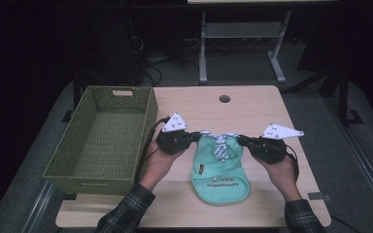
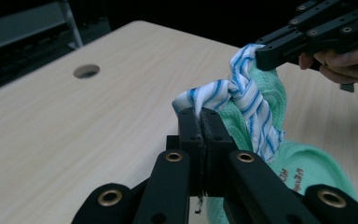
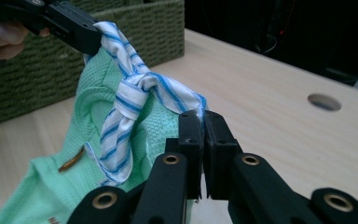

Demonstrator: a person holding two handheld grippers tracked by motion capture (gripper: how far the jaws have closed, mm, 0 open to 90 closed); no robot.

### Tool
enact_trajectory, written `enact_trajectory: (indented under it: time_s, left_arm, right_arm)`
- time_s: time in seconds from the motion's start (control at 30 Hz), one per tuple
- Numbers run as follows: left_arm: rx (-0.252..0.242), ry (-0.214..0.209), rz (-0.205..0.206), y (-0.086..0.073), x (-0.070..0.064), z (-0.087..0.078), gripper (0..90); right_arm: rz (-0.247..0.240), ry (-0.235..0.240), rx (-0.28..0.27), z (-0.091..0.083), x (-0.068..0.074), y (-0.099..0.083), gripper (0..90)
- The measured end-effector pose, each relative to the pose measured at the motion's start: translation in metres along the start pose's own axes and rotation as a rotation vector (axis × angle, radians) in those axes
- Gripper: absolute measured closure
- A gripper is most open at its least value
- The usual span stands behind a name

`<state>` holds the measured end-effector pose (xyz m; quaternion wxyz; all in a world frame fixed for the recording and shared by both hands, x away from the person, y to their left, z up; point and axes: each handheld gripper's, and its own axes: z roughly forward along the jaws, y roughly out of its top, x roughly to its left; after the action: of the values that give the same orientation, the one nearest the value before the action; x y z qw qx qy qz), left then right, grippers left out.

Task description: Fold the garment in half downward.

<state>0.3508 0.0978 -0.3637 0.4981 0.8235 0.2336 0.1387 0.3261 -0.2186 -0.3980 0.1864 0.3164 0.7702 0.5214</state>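
- Left gripper (image 1: 192,137): held in the left hand (image 1: 159,162), jaws pointing right toward the other gripper. In the left gripper view the jaws are pressed together, a bit of striped collar (image 2: 216,95) pinched at their tips.
- Right gripper (image 1: 241,141): held in the right hand (image 1: 279,170), jaws pointing left. In the right gripper view the jaws are clamped on the other end of the collar.
- Both forearms enter from the bottom edge of the high view, plaid sleeves (image 1: 126,211) at the wrists, angled slightly inward.
- Grippers level with each other, near but apart, jaw tips facing.
- Grey three-cornered plate (image 1: 175,123) on top of each gripper, tilted up.
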Motion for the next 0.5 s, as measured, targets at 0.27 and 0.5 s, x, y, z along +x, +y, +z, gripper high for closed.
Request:
enact_trajectory:
  time_s: [0.27, 0.5]
  left_arm:
    - [-0.004, 0.007, 0.037, 0.007, -0.006, -0.003, 88.3]
    - [0.036, -0.015, 0.069, -0.015, -0.021, 0.004, 88.2]
  right_arm:
    - [-0.021, -0.029, -0.036, -0.006, 0.002, 0.01, 86.5]
    - [-0.008, -0.029, 0.008, -0.006, 0.009, -0.015, 86.4]
